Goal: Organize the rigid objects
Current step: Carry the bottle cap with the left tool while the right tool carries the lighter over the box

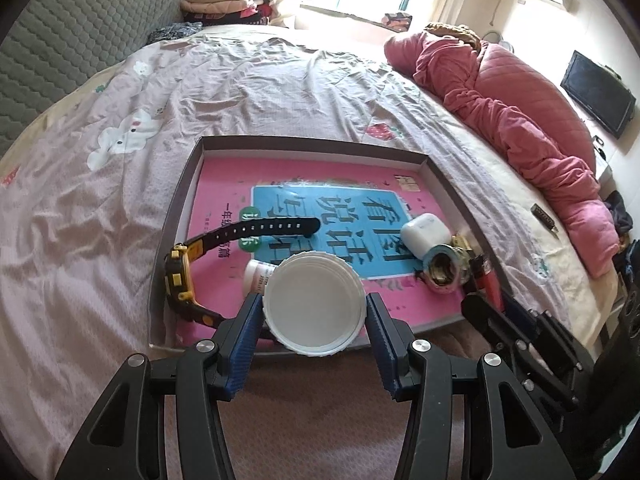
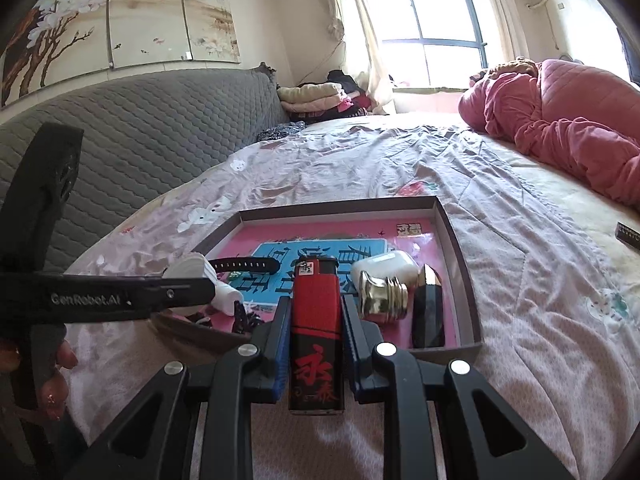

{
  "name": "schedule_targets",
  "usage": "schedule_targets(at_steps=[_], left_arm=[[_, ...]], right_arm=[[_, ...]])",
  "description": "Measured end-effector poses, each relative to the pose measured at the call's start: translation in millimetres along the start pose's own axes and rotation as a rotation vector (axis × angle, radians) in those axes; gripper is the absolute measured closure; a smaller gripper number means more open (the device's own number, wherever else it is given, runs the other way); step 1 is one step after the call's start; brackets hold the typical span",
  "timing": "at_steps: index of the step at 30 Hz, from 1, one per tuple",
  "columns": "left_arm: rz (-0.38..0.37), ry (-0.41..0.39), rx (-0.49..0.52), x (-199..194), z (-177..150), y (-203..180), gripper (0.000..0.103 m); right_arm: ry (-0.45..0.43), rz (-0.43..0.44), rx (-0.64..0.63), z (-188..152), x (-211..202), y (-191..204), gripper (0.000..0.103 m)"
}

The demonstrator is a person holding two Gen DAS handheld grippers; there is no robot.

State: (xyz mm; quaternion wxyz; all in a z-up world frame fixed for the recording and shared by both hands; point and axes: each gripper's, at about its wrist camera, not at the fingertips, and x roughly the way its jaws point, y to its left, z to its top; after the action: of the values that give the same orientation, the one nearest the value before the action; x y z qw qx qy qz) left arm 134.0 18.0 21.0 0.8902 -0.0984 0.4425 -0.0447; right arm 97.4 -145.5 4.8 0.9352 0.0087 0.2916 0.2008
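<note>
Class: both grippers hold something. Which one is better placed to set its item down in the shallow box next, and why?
Left, probably. The left gripper holds the white bottle already over the box; the right gripper holds the lighter mostly short of the near wall.

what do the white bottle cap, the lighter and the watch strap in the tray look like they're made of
White bottle cap: likely matte plastic, with moulded ridged edge. Lighter: looks like glossy plastic with a printed red-black wrap. Watch strap: probably black rubber or resin, since it bends and carries punched holes.
</note>
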Motion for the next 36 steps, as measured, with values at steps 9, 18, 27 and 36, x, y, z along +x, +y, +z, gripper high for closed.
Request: schedule_targets(at_steps=[9, 18, 27, 36], left_arm=[[0.014, -0.005, 0.003, 9.5, 6.0, 4.4, 0.050], [0.029, -0.008, 0.007, 14.3, 8.2, 5.9, 0.050], [0.060, -0.014, 0.011, 15.1, 8.5, 11.8, 0.050], [0.083, 0.003, 0.013, 22.2, 9.2, 15.6, 0.050]], right_arm=[[-0.010, 0.025, -0.023, 8.7, 17.1, 1.3, 0.079], [-0.014, 0.044, -0.025, 15.1, 28.1, -0.9, 0.079], [-0.017, 0.058, -0.030, 20.5, 37.1, -1.3, 0.079], [0.038, 0.083, -0.033, 19.4, 54.7, 0.8, 0.079]])
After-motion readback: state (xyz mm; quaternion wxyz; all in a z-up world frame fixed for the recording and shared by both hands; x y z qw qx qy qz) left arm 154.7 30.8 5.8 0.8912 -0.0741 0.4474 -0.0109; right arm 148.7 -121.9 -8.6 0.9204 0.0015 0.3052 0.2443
